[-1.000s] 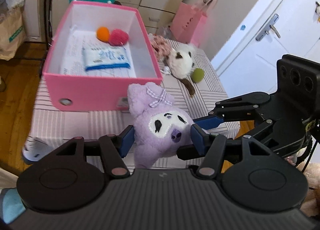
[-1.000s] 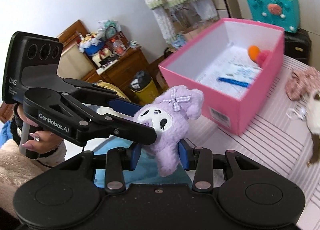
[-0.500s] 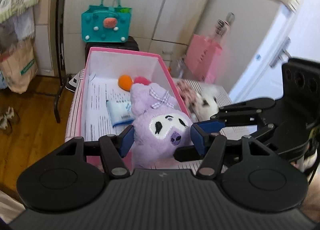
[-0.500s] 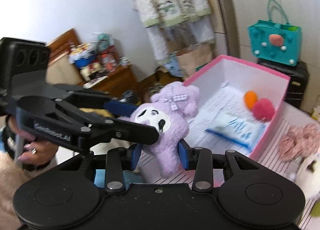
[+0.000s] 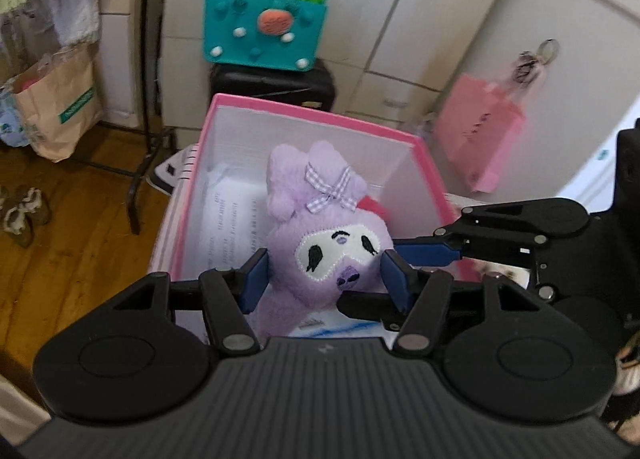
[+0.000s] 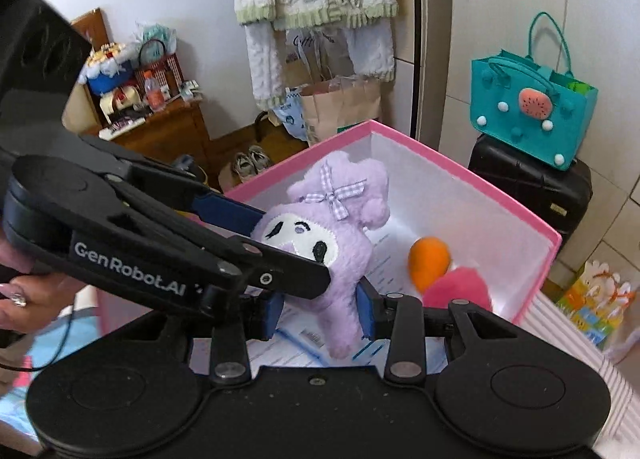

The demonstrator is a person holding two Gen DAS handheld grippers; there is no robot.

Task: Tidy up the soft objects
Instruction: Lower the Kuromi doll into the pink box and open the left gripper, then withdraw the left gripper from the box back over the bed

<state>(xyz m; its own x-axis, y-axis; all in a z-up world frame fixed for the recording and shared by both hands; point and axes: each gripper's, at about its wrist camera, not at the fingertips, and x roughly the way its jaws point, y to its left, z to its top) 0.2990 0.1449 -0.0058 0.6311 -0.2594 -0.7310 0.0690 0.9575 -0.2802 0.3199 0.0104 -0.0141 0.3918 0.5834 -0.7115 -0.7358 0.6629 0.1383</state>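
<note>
A purple plush toy (image 5: pixel 324 235) with a checked bow and a white face hangs above the open pink box (image 5: pixel 430 175). My left gripper (image 5: pixel 322 279) is shut on its head from both sides. My right gripper (image 6: pixel 320 313) is shut on its lower body (image 6: pixel 340 299). The plush also shows in the right wrist view (image 6: pixel 320 227), over the box's (image 6: pixel 548 259) white inside. An orange pompom (image 6: pixel 430 263) and a pink pompom (image 6: pixel 456 291) lie in the box. A white and blue packet (image 5: pixel 340 329) lies on the box floor under the plush.
A teal felt bag (image 5: pixel 266 25) sits on a black case (image 5: pixel 276 85) behind the box. A pink paper bag (image 5: pixel 480 143) hangs at the right. A brown paper bag (image 5: pixel 56 107) and shoes (image 5: pixel 24 213) stand on the wooden floor. A striped tablecloth (image 6: pixel 568 335) lies under the box.
Both grippers have carried the plush forward from in front of the box to above its inside. The white plush and green ball on the table have left the view.
</note>
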